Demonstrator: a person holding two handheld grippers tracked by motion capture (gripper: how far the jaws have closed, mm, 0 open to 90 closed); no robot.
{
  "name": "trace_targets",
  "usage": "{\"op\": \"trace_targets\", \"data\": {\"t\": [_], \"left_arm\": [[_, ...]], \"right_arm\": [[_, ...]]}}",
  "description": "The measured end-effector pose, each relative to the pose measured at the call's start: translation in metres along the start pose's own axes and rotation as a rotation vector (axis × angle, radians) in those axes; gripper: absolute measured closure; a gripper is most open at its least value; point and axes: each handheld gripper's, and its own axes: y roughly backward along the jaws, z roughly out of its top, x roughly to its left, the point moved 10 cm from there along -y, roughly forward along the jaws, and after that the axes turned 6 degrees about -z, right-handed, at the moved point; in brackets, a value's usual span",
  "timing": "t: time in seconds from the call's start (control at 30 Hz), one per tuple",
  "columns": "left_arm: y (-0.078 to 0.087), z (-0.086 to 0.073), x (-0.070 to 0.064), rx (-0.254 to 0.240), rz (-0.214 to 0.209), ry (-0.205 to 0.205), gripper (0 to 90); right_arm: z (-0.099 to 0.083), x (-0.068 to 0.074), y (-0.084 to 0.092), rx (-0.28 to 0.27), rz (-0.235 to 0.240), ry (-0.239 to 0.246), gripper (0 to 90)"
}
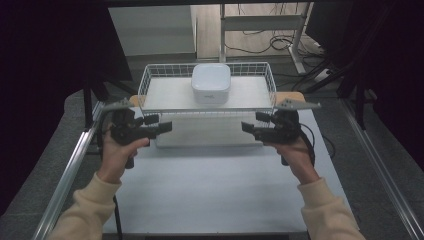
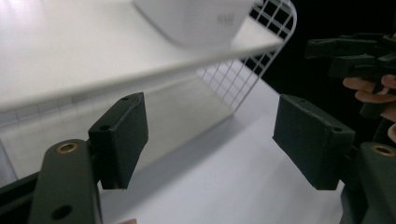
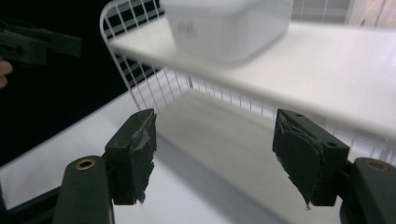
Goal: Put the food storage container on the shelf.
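Note:
A white wire-sided shelf rack (image 1: 207,110) stands at the far middle of the white table (image 1: 215,190). A white rounded box (image 1: 211,83) sits on its upper shelf (image 2: 70,60). My left gripper (image 1: 159,123) hovers at the rack's front left corner, jaws open and empty, pointing right. My right gripper (image 1: 254,122) mirrors it at the front right corner, also open and empty. In the left gripper view the pads (image 2: 122,140) frame the gap under the upper shelf, the box (image 2: 196,21) above. In the right gripper view the box (image 3: 229,28) rests on the shelf (image 3: 336,65) above worn pads (image 3: 303,158).
Metal rails (image 1: 70,170) run along both sides of the table. Dark curtains hang left and right. Cables (image 1: 280,42) and a frame's legs lie on the floor behind the rack. The other gripper (image 2: 355,51) appears across from the left one.

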Motion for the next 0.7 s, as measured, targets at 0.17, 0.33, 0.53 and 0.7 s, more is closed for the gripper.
{"op": "trace_targets", "data": {"t": [0.17, 0.33, 0.53, 0.7], "left_arm": [[-0.001, -0.047, 0.000, 0.041, 0.044, -0.023, 25.3], [-0.006, -0.094, 0.006, 0.107, 0.074, -0.032, 24.8], [-0.011, -0.133, 0.018, 0.161, 0.098, 0.012, 24.8], [-0.011, -0.136, 0.023, 0.157, 0.109, 0.019, 24.7]], "right_arm": [[-0.050, 0.001, 0.010, 0.021, -0.020, 0.011, 29.2], [-0.098, -0.005, 0.016, 0.077, -0.042, 0.019, 27.7], [-0.145, -0.019, 0.018, 0.145, -0.086, 0.024, 26.1], [-0.157, -0.021, 0.013, 0.181, -0.099, 0.040, 24.8]]}}
